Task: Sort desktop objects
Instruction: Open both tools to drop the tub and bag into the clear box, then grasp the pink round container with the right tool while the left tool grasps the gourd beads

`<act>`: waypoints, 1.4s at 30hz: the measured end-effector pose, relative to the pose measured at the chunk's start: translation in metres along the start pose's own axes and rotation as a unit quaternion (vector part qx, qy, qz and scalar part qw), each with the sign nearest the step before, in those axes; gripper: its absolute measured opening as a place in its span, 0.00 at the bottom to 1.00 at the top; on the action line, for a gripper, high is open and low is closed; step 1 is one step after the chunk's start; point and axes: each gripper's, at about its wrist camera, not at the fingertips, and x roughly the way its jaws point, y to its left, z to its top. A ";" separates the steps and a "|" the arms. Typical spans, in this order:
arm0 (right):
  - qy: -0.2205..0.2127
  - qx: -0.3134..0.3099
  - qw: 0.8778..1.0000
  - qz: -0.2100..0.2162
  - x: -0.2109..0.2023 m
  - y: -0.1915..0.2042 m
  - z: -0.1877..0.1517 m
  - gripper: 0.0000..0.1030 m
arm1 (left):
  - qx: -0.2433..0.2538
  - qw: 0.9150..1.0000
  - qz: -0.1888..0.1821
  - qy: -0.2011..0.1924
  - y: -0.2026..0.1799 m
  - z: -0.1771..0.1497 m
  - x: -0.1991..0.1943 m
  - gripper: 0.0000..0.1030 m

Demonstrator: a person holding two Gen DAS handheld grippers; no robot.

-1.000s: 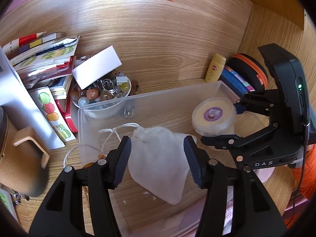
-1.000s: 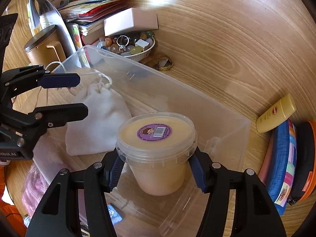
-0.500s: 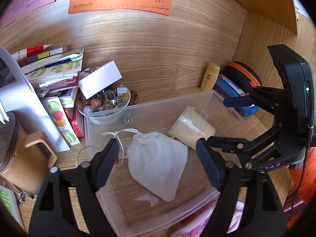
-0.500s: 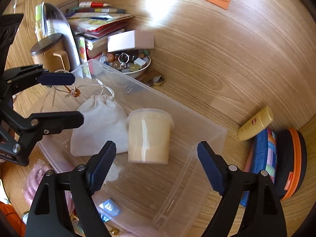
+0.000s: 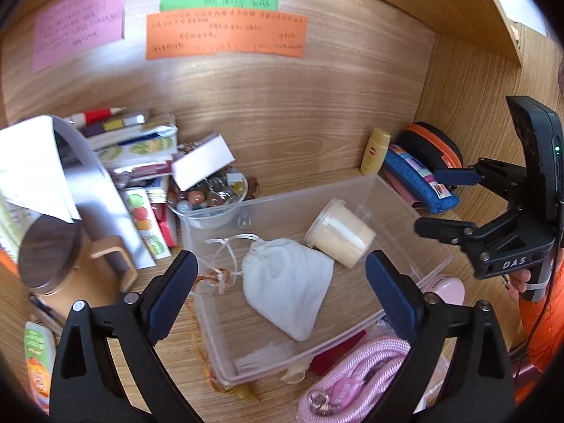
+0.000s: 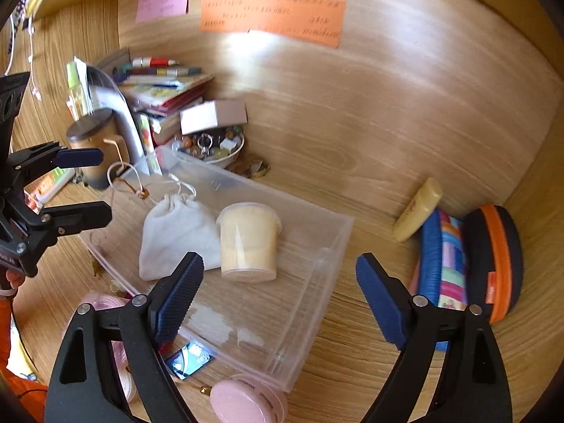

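Clutter is crowding the bench at its rear corners. Both hand-held grippers, left and right, are hanging with jaws spread wide after just opening, gripping nothing. Inside the clear bin, the white pouch and tipped cream tub are lying touching.

Pouch and tub lie touching — inside the bin.
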 end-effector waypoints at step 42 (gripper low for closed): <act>0.025 0.051 0.998 -0.032 -0.016 0.006 -0.102 0.86 | -0.058 0.989 0.081 0.109 0.032 -0.105 -0.003 0.97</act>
